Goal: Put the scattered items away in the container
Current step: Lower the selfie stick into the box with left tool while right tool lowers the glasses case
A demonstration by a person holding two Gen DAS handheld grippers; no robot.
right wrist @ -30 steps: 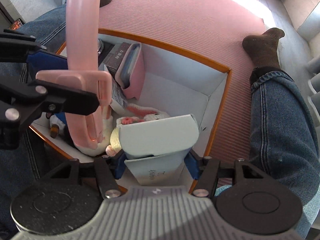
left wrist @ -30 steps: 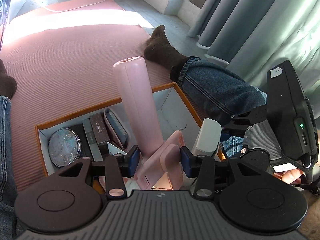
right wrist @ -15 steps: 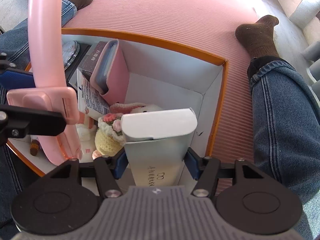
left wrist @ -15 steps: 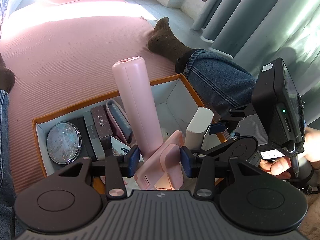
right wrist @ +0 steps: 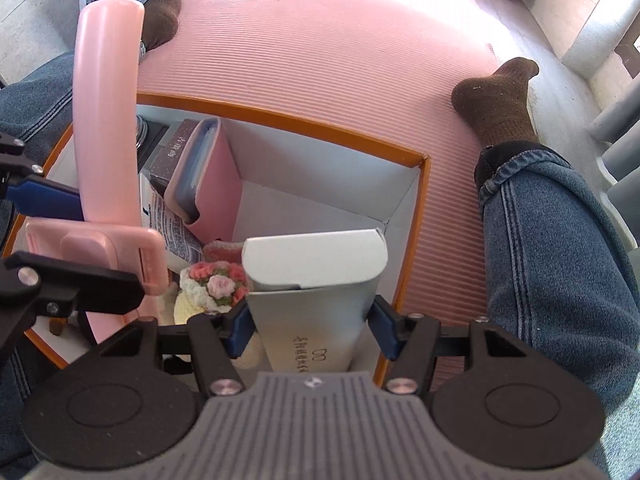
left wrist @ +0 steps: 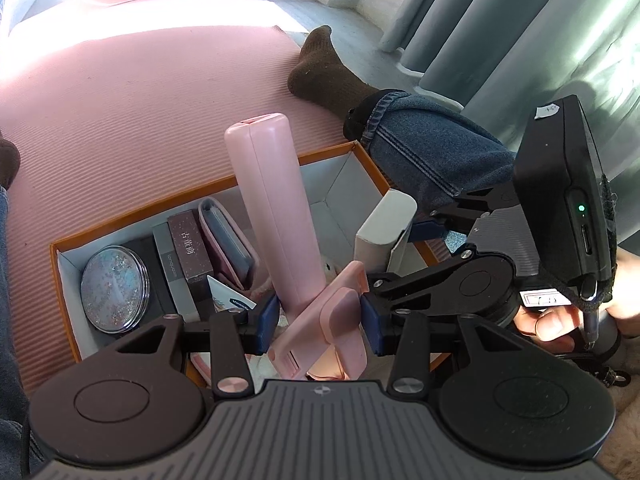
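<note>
Placement step, both hands loaded: I am holding the left gripper clenched on the flat clamp end of a pink selfie stick, whose long handle is rising upward and away over the container. The right gripper is clenched across the lower body of a white carton box, its flap end pointing forward. Both grippers are tilting steeply downward above the orange-rimmed box, which is sitting on a pink ribbed mat on the floor, between the denim-clad legs of the person holding the rig.

Inside the container I am seeing, along the left side, a round glitter compact, a grey box and a dark maroon box standing on edge, and a pink card wallet leaning against them. A printed tube and a crocheted flower toy are lying toward the near side. The right half of the floor of the container looks bare.

I judge that the carton is hanging over that free right-hand bay, just inside the near right corner, so the next move calls for lowering it until it rests on the bottom and only then releasing. The selfie stick is long; it will probably need laying flat or diagonally across the packed items, not dropped upright, and the two grippers are close enough that one should clear before the other descends.
</note>
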